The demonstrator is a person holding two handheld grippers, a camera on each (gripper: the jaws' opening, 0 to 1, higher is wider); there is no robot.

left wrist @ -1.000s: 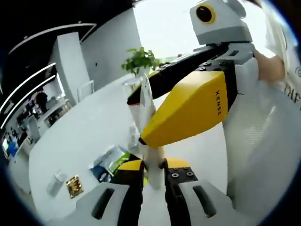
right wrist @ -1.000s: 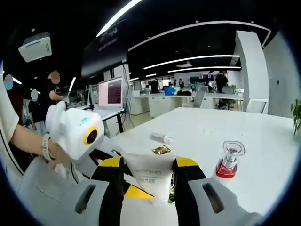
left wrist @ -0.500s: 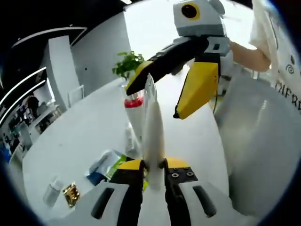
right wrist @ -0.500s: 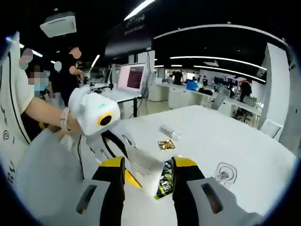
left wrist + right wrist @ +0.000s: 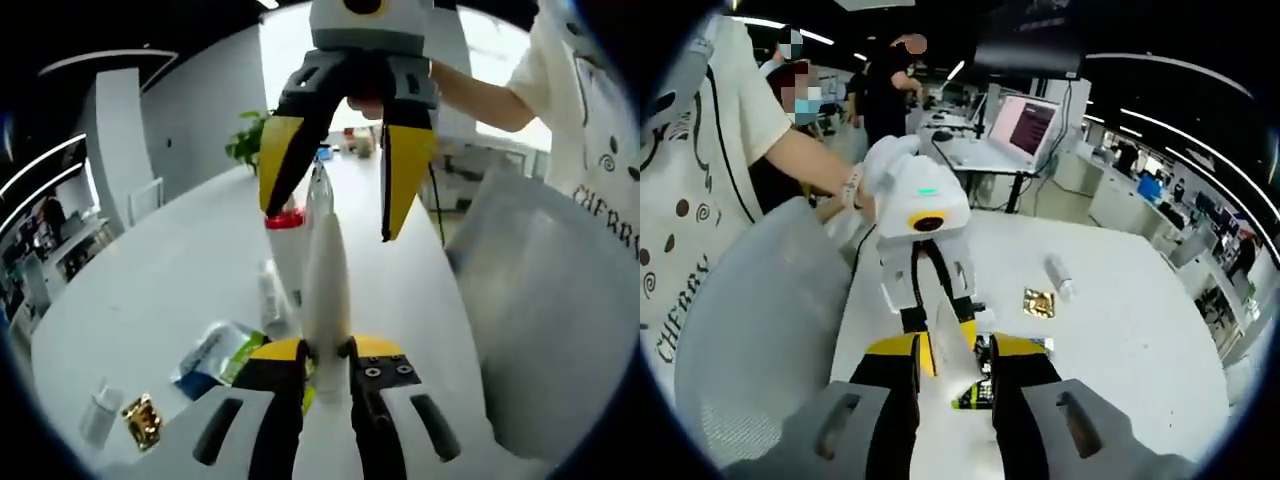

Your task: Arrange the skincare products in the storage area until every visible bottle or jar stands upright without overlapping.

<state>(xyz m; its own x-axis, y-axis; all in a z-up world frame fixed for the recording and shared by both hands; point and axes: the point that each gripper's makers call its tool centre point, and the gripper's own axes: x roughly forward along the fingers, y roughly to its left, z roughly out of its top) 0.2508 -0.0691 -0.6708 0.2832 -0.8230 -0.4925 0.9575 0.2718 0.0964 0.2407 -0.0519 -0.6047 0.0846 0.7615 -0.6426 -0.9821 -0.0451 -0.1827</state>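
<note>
My right gripper [image 5: 335,205] has let go, jaws now spread; my left gripper [image 5: 325,352] clamps the white tube [image 5: 326,270], pointing away.

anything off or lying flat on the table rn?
Yes. A small white bottle lies on its side on the white table, beside a gold packet. A white tube is off the table, pinched in the left claw.
</note>
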